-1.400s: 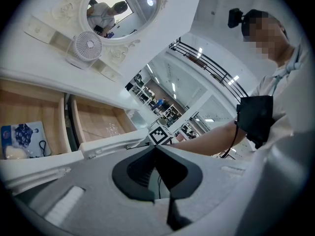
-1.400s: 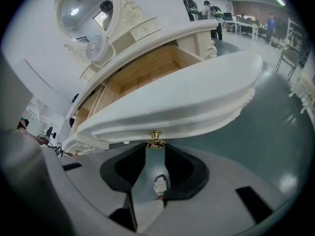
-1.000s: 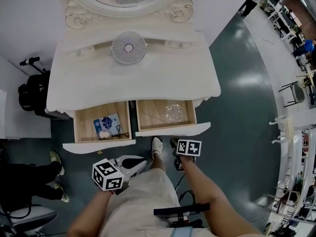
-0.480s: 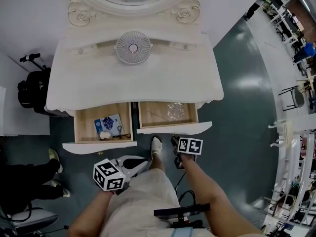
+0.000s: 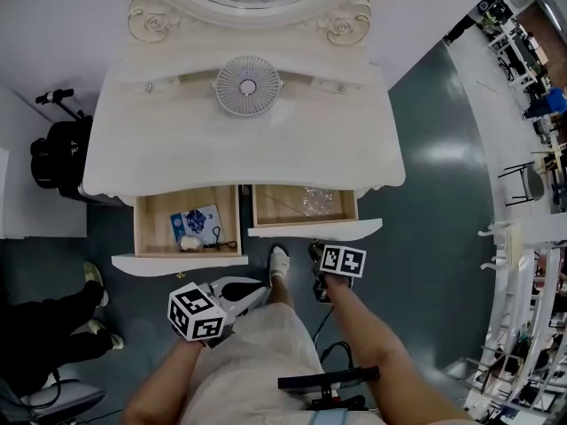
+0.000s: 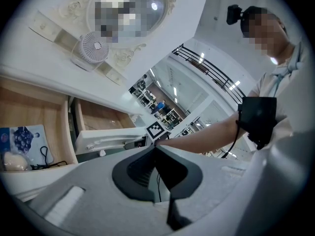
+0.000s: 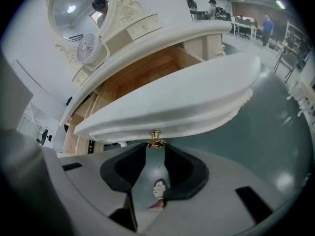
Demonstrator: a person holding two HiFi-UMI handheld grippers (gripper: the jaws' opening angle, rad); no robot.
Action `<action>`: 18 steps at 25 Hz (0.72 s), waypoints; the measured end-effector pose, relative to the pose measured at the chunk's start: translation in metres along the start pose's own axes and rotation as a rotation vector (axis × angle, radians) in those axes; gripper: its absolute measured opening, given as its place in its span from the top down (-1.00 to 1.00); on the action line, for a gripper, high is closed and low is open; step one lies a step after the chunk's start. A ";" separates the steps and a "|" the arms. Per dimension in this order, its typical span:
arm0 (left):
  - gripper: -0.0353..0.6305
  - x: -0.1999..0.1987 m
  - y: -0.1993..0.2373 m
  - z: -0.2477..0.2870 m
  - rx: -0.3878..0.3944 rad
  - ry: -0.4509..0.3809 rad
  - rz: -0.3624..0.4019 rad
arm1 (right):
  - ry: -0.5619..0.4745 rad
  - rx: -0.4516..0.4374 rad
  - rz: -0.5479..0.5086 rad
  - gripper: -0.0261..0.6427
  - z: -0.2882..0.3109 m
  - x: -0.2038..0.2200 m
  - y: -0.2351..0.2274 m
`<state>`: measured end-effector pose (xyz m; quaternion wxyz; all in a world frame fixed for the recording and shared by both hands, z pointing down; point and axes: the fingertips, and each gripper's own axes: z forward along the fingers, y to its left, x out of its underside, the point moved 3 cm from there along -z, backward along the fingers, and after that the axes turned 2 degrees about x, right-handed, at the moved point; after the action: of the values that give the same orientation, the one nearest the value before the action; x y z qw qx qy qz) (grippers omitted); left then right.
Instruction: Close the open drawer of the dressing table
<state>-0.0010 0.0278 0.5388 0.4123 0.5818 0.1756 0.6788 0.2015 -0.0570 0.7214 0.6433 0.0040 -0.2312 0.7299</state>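
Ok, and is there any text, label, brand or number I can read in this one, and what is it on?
No text here can be read.
Blue-and-white packet in the left drawer: print too small to read.
Marker cubes: black-and-white square patterns only, no letters or numbers.

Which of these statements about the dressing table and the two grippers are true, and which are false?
1. Both the left drawer and the right drawer stand open. True.
2. The left drawer is empty. False: it holds a blue packet and some other small things.
3. The right gripper is closed on the gold knob of the right drawer. True.
4. The left gripper grips the front of the left drawer. False: its jaws are together on nothing, apart from that drawer.
5. A fan stands on the tabletop. True.
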 end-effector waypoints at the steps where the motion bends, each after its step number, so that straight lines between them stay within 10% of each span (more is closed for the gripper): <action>1: 0.88 0.000 0.001 0.000 0.001 -0.001 -0.002 | 0.000 0.002 0.000 0.54 0.000 -0.001 0.000; 18: 0.88 -0.008 0.013 0.002 0.004 -0.018 -0.026 | 0.028 0.006 -0.015 0.54 0.008 -0.020 0.005</action>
<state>-0.0042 0.0130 0.5435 0.4212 0.5863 0.1809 0.6679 0.1979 -0.0791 0.7209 0.6518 -0.0023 -0.2200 0.7257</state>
